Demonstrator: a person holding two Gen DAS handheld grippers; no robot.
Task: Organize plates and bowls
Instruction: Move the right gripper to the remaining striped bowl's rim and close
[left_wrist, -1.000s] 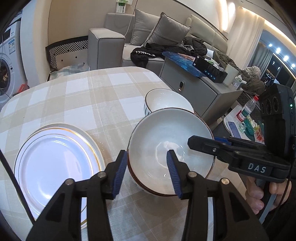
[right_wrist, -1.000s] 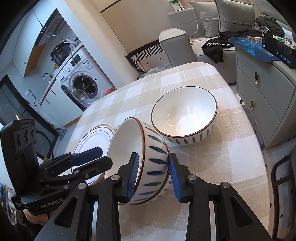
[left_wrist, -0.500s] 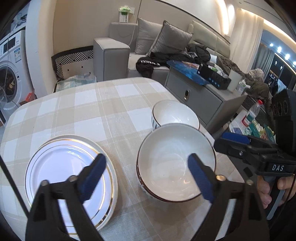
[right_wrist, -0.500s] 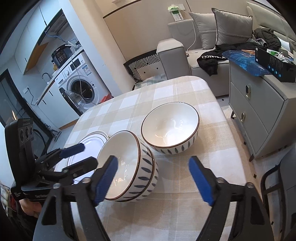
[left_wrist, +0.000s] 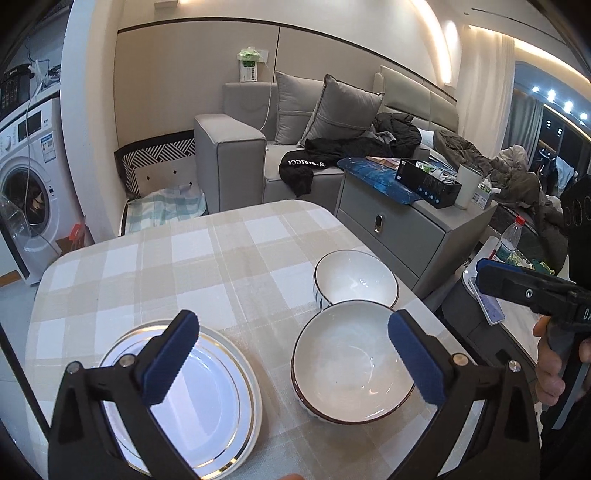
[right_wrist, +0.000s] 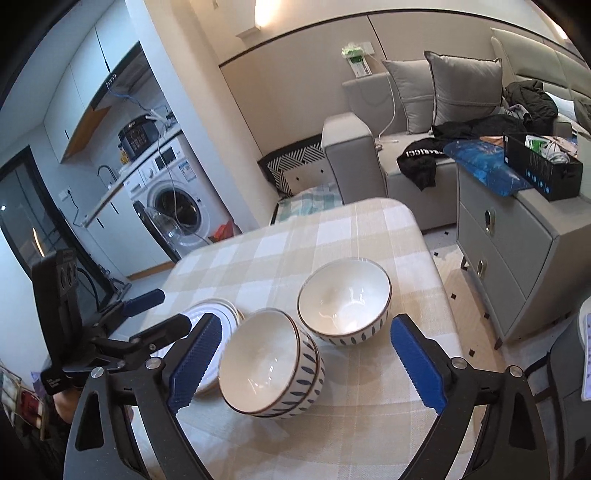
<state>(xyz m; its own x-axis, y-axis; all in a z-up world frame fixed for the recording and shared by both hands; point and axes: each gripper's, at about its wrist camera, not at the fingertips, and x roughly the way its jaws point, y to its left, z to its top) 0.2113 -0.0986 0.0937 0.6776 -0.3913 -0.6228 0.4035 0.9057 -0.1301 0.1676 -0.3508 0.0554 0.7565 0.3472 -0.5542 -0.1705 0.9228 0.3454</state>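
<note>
A stack of white bowls with blue leaf marks (left_wrist: 352, 363) (right_wrist: 271, 363) stands on the checked table (left_wrist: 221, 258) (right_wrist: 325, 236). A single matching bowl (left_wrist: 356, 278) (right_wrist: 343, 299) stands just behind it. A stack of white gold-rimmed plates (left_wrist: 207, 402) (right_wrist: 218, 317) lies to the left. My left gripper (left_wrist: 291, 356) is open and empty, raised above the plates and the bowl stack. My right gripper (right_wrist: 306, 363) is open and empty, raised over the bowl stack. The right gripper also shows in the left wrist view (left_wrist: 517, 291), the left one in the right wrist view (right_wrist: 147, 314).
A grey drawer cabinet (left_wrist: 399, 229) (right_wrist: 517, 236) stands close to the table's right edge, with a black box and blue bag on top. A grey sofa (left_wrist: 295, 147) lies beyond. A washing machine (right_wrist: 173, 199) stands at the far left.
Both grippers let go of the bowl stack, opened wide and pulled back and up. The bowls now stand settled on the table.
</note>
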